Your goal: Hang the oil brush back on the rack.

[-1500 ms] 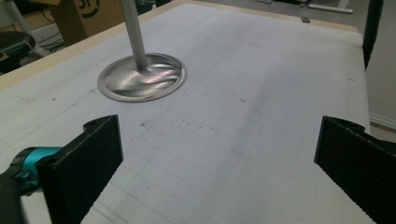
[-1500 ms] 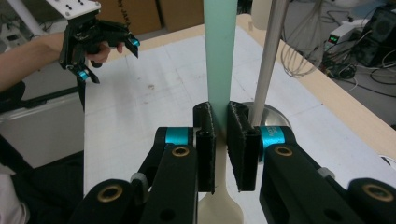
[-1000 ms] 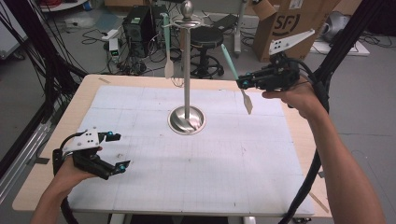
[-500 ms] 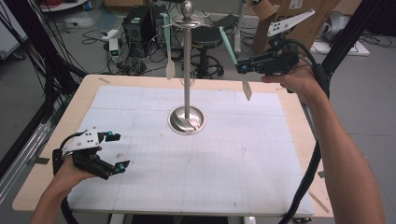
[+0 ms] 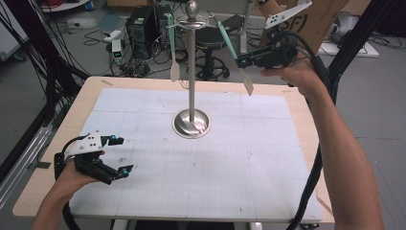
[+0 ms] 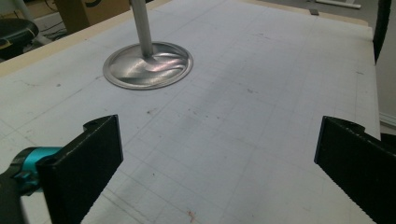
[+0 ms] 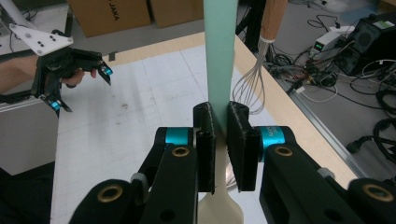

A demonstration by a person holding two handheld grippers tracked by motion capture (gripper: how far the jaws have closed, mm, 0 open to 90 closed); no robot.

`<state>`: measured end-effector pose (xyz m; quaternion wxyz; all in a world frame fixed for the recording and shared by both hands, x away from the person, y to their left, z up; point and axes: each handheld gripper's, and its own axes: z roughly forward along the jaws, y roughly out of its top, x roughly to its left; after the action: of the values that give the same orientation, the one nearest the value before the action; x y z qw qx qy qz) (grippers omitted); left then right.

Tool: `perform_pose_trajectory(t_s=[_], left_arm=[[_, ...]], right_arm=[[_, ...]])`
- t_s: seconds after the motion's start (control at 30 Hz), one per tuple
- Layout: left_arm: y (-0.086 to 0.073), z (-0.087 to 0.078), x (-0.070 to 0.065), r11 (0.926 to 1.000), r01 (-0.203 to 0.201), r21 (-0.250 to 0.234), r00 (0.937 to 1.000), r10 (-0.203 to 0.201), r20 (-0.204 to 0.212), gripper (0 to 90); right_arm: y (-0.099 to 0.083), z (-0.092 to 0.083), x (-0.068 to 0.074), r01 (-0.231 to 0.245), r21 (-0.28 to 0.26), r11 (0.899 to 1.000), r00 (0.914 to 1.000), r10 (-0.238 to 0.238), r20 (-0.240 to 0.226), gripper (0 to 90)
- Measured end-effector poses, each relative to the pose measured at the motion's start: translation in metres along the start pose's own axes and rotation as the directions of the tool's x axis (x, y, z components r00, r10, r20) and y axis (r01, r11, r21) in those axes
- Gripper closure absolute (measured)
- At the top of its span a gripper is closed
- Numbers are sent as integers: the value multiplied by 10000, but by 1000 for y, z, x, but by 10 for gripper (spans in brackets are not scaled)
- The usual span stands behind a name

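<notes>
1. Spatula [image 5: 233, 52], mint handle, cream blade: held aloft right of stand [image 5: 191, 72], tilted, above tabletop [image 5: 268, 158] far edge.
2. Right gripper [image 7: 221, 140] fingers clenched on spatula handle.
3. Left gripper [image 5: 117, 155] fingers spread wide, grasping nothing, near-left of stand.
4. Second spatula [image 5: 172, 48] hanging left of stand.

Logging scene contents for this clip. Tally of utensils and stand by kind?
Green-handled spatulas: 2, one hanging on the stand, one in the right gripper
Whisk: 1
Metal stand: 1
Total: 4
</notes>
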<state>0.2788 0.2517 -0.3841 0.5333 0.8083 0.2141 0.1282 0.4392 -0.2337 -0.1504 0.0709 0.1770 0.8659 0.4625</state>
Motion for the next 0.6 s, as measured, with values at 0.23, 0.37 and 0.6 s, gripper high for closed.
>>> perform_pose_trajectory(t_s=[0.23,0.37,0.6], left_arm=[[0,1,0,10000,10,31,10000,-10,40,17],[0,1,-1,10000,7,45,10000,-7,39,17],[0,0,0,10000,18,4,10000,-18,19,17]], right_arm=[[-1,3,-6,-140,120,9998,9999,140,32,816],[0,6,-6,-64,145,9999,10000,64,3,816],[0,10,-9,-122,188,9997,9999,122,17,816]])
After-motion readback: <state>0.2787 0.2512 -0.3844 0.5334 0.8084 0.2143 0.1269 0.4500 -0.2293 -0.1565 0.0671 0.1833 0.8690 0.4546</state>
